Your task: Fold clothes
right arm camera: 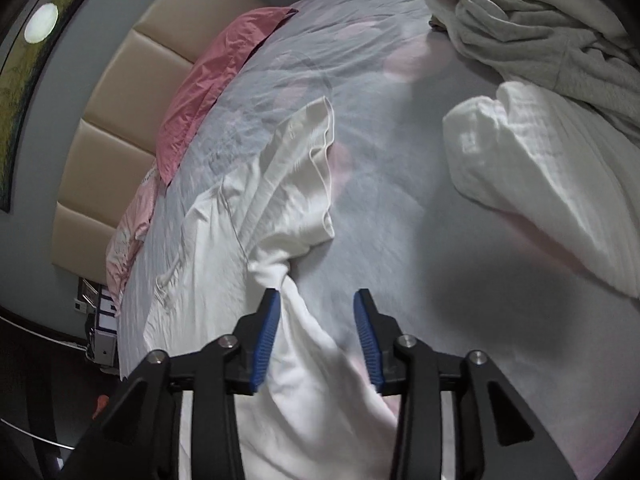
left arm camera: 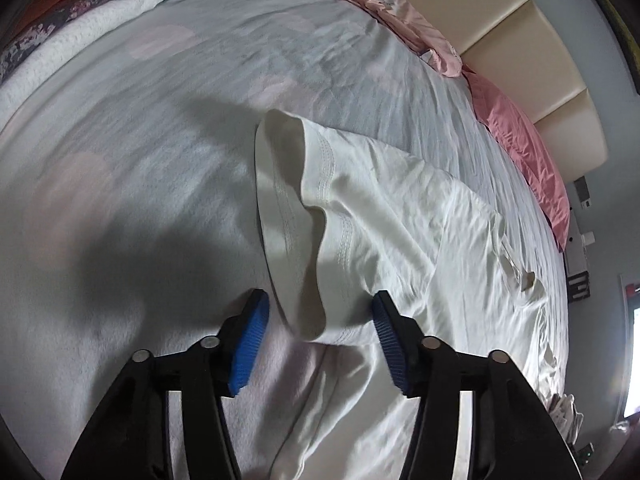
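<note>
The left gripper [left arm camera: 320,312] points forward and down, its blue-padded fingers [left arm camera: 250,344] spread wide apart; the right gripper [right arm camera: 316,312] is angled likewise, fingers [right arm camera: 266,340] parted.

Home bedroom: bed [left arm camera: 160,160], padded headboard [right arm camera: 120,120], pink pillows [left arm camera: 520,140], heaped laundry [right arm camera: 540,40].

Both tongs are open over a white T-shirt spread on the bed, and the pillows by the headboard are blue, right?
Not quite: the pillows by the headboard are pink, as the right wrist view shows. The left tongs and right tongs are open over the white T-shirt on the bed.
</note>
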Tool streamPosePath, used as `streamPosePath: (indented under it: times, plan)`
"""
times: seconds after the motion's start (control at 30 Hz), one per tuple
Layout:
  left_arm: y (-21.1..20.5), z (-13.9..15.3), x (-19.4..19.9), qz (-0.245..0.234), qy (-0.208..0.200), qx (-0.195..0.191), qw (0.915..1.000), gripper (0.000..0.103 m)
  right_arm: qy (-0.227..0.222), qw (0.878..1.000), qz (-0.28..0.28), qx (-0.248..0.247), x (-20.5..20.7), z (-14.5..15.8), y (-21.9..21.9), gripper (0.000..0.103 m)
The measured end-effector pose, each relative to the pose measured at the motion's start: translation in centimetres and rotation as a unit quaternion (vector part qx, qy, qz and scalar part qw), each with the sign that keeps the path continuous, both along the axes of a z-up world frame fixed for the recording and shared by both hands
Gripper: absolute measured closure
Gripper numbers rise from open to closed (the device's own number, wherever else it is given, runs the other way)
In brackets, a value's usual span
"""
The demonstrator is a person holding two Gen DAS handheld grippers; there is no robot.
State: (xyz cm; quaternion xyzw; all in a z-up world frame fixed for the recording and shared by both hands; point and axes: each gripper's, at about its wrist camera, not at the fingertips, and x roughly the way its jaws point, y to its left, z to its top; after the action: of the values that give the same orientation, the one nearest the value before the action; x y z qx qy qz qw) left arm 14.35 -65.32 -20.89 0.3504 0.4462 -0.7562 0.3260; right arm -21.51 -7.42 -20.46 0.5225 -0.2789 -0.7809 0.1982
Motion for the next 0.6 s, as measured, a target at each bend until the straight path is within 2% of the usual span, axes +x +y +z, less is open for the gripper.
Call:
streamPosePath:
  times: [0.1,0.23,0.3,0.37,0.4,0.43,0.47,0.5,0.6]
  plan:
    - [-0.3,-0.1,-1.0,0.001,-0.002,-0.011,0.9999,0.083,-0.004,1.000,-0.016,-0.007,-2.4,-1.2,0.0,0.060]
    - [-0.1,0.5,-1.9,-0.003,-0.020,-0.044,0.9988,0.090,0.007,0.999,-0.010,-0.031,-4.4,-2.4,-1.2,0.061]
    - [-0.5,1.6,-1.7,0.006,-0.022,-0.068,0.9974,0.091,0.014,1.000,0.001,-0.019,-4.8,-2.5,-2.1,0.071]
    - [-1.6,1.9,-1.1,0.027,-0.036,-0.085,0.9954,0.094,0.021,1.000,0.011,0.001,-5.0,-2.5,-3.1,0.090]
    - [-2.1,1.9,-0.8,0.038,-0.044,-0.093,0.9940,0.094,0.024,0.999,0.017,0.012,-5.2,-2.6,-3.5,0.094]
    - [-2.7,2.0,-0.5,0.049,-0.052,-0.101,0.9924,0.103,0.028,0.999,0.021,0.022,-5.3,-2.6,-3.9,0.098]
    - [-3.2,2.1,-0.2,0.059,-0.061,-0.108,0.9905,0.103,0.031,0.999,0.016,0.031,-5.3,-2.6,-3.8,0.099]
    - [-3.9,1.7,0.2,0.070,-0.066,-0.106,0.9898,0.103,0.031,0.999,0.009,0.035,-5.4,-2.5,-3.5,0.099]
    - [-5.1,-0.1,1.5,0.091,-0.058,-0.062,0.9921,0.103,0.044,0.997,-0.008,0.059,-5.6,-1.9,-2.6,0.100]
